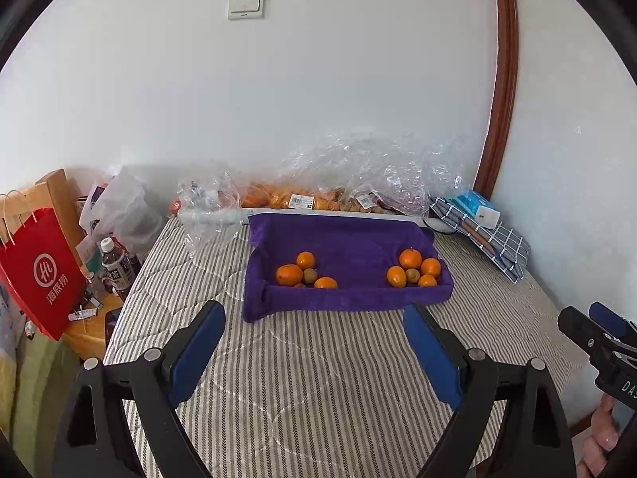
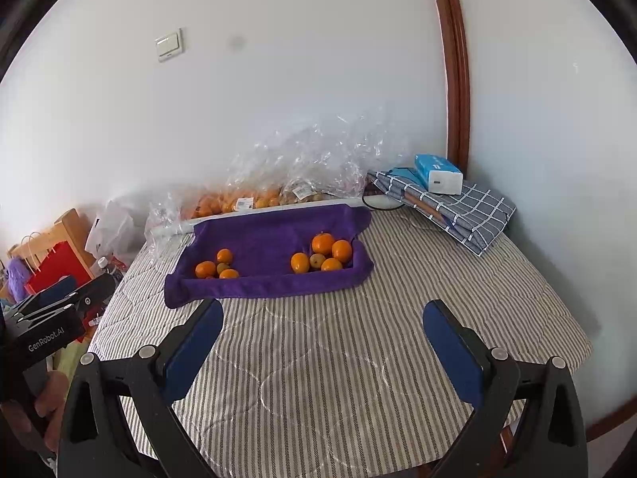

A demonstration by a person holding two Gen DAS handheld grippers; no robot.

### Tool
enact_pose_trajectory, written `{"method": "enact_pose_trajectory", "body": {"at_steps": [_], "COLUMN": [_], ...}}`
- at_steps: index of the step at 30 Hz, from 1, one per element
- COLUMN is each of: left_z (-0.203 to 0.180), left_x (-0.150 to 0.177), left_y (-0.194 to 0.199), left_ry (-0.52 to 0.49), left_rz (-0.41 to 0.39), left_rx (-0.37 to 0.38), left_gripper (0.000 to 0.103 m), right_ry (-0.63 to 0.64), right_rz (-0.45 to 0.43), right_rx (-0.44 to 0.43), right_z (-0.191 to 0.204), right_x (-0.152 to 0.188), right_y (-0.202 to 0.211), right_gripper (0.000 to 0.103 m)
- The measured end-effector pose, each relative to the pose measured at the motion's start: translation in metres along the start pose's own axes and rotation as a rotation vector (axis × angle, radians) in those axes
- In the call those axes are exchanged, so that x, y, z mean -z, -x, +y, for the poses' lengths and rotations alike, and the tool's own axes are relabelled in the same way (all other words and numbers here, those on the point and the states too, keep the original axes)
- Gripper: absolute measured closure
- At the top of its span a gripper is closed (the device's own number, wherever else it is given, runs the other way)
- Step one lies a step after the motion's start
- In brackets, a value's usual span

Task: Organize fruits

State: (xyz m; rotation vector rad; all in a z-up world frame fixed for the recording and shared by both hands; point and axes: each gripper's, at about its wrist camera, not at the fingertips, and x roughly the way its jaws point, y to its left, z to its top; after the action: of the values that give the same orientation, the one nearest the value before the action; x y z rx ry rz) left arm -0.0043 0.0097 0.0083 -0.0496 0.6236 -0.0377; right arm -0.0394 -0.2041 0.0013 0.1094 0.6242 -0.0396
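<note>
On the purple towel (image 1: 350,239): 7 oranges (image 1: 289,274), 2 kiwis (image 1: 310,276); both grippers (image 1: 314,342) (image 2: 322,334) wide open, empty.

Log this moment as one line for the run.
left gripper: open, empty | right gripper: open, empty | fruits: two clusters in purple-towel tray | none touched

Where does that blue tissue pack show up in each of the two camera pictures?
Left wrist view: the blue tissue pack sits far right of centre, on the checked cloth, near the wooden door frame.
Right wrist view: the pack lies upper right of centre, on the same cloth.
Shared landmark: the purple towel holding the oranges.
</note>
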Motion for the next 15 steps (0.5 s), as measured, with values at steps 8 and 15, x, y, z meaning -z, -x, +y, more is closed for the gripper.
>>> {"method": "enact_pose_trajectory", "body": {"at_steps": [8,15], "left_z": [0.0002,-0.0017], "left_x": [0.0012,0.0009], "left_y": [0.0017,0.002], "left_ry": [0.002,0.002], "left_rz": [-0.005,-0.005], "left_rx": [0.002,0.003], "left_gripper": [0.012,0.012], "right_ry": [0.001,-0.004], "right_rz": [-0.003,-0.003], "right_rx": [0.005,0.004], "right_z": [-0.0006,-0.0024], "right_x": [0.0002,0.0005], "right_y": [0.0016,0.0024], "right_gripper": [0.004,0.004]}}
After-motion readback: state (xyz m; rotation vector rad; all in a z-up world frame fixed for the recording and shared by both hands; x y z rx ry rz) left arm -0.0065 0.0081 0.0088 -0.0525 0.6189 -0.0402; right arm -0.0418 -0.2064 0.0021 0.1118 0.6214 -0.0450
